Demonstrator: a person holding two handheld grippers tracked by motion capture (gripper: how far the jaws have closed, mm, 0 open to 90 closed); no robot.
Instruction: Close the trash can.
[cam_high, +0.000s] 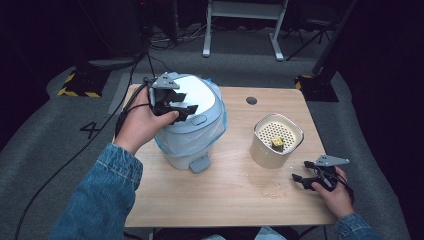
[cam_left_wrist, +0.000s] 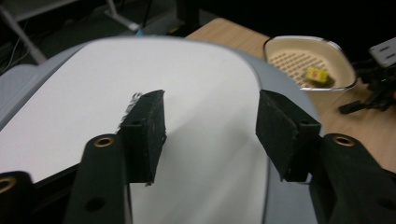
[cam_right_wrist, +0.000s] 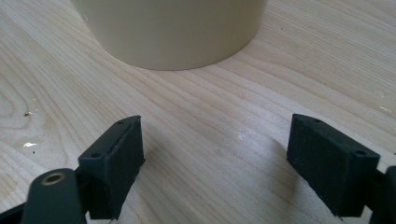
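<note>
On the pale wooden table (cam_high: 235, 200) stands a light-blue, round plastic pedal bin with a white flat lid (cam_high: 192, 122), lined with a blue bag whose edge shows beneath the rim and with a grey foot pedal at its base toward the person; the left gripper (cam_high: 182, 107) hovers over that white lid, held by a hand that comes in from a blue denim sleeve (cam_high: 102, 195); in the left gripper view its two black jaws stand apart above the lid (cam_left_wrist: 187, 93), nothing caught between them, the pads clear of the surface, so it is released; a small scrap of something pale clings to the tip of one pad, too blurred to tell what it is; to the right of the bin, well apart from it, sits a cream-coloured round container with a perforated insert (cam_high: 276, 141), and a small yellow block (cam_high: 277, 143) lies on that insert; the right gripper (cam_high: 305, 181) rests low at the table's right front, near the cream container but not touching it; in the right gripper view its jaws are spread wide over bare wood, the container's wall (cam_right_wrist: 173, 32) ahead of them, nothing held.
</note>
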